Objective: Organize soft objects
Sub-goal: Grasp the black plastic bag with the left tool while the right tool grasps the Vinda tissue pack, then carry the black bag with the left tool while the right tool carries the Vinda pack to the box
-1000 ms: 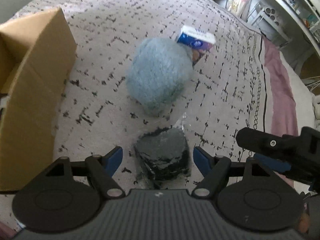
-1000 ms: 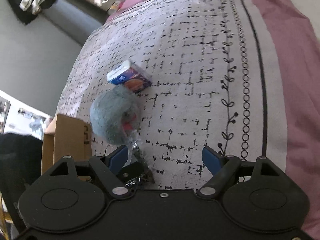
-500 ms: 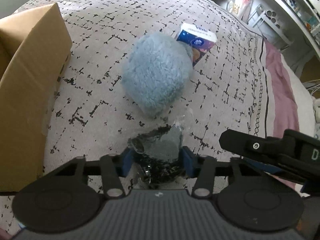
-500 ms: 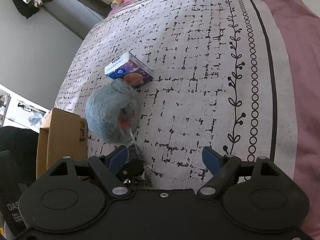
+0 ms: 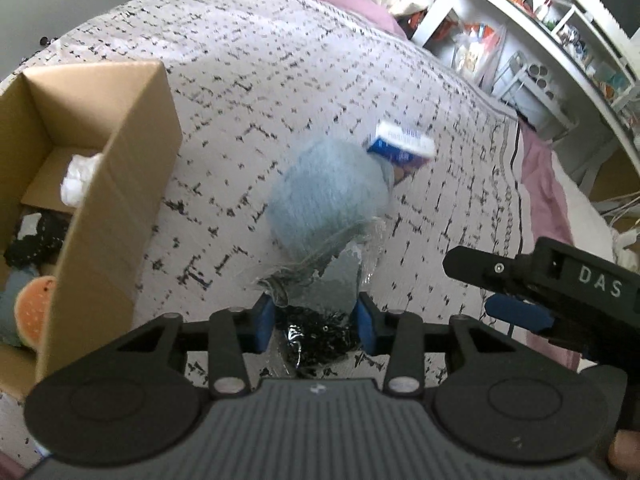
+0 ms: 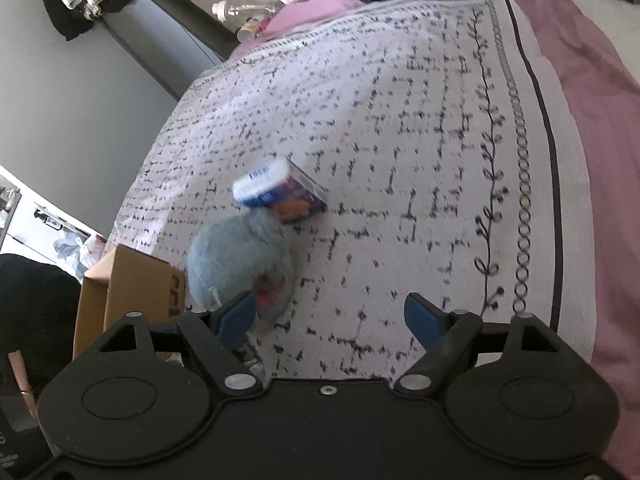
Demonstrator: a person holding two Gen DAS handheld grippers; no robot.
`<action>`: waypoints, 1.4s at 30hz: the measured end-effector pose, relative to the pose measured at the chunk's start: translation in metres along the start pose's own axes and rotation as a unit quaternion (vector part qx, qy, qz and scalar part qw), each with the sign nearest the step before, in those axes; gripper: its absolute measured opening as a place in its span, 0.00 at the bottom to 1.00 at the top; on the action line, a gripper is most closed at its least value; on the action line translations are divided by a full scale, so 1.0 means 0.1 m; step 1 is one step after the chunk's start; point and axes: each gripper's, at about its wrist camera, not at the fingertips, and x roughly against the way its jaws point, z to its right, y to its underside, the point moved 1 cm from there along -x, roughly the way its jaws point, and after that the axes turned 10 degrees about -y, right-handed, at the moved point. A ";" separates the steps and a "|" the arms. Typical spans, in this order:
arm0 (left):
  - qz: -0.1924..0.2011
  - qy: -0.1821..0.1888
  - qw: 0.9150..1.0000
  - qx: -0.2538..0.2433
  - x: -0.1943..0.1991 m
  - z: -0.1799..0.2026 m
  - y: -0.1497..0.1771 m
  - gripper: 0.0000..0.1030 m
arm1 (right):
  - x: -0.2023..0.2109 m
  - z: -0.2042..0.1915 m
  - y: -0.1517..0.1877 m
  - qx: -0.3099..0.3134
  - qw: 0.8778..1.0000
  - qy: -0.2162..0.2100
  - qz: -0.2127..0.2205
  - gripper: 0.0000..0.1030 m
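- Plastic-wrapped dark bundle (image 5: 318, 320) is sitting between the blue pads of the left gripper (image 5: 316, 322), whose jaws are pinching it from both sides; the crinkled clear wrap is sticking up ahead of the jaws.
- Just ahead of those jaws, a fluffy blue-grey plush (image 5: 330, 194) is lying on the patterned bedspread (image 5: 280, 80), blurred.
- Beyond the plush and to the right, a small blue-and-white carton (image 5: 402, 150) is resting against it.
- To the left of the left jaws, an open cardboard box (image 5: 116, 200) is standing on the bed, holding something white (image 5: 78, 178), a dark item and an orange-faced soft toy (image 5: 34, 306).
- The right gripper (image 6: 330, 318) is hanging over the bedspread (image 6: 400, 120) with its jaws spread wide and nothing between them.
- Just ahead of its left pad, the plush (image 6: 236, 264) is lying, with the carton (image 6: 280, 192) farther ahead.
- Left of the right jaws, a corner of the box (image 6: 136, 284) is showing.
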 end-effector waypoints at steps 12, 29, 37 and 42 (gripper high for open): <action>0.029 0.003 0.999 0.026 0.13 -0.25 -0.17 0.40 | -0.13 -0.35 -0.32 0.030 0.999 0.012 0.023 0.79; 0.020 0.047 0.996 0.074 0.00 -0.49 -0.32 0.40 | -0.61 -0.66 -0.54 0.080 0.995 0.062 0.018 0.79; 0.012 0.060 0.994 0.086 -0.05 -0.55 -0.34 0.40 | -0.82 -0.69 -0.55 0.106 0.991 0.084 0.010 0.49; 0.010 0.064 0.994 0.087 -0.05 -0.56 -0.35 0.40 | -0.79 -0.71 -0.53 0.128 0.988 0.088 0.012 0.49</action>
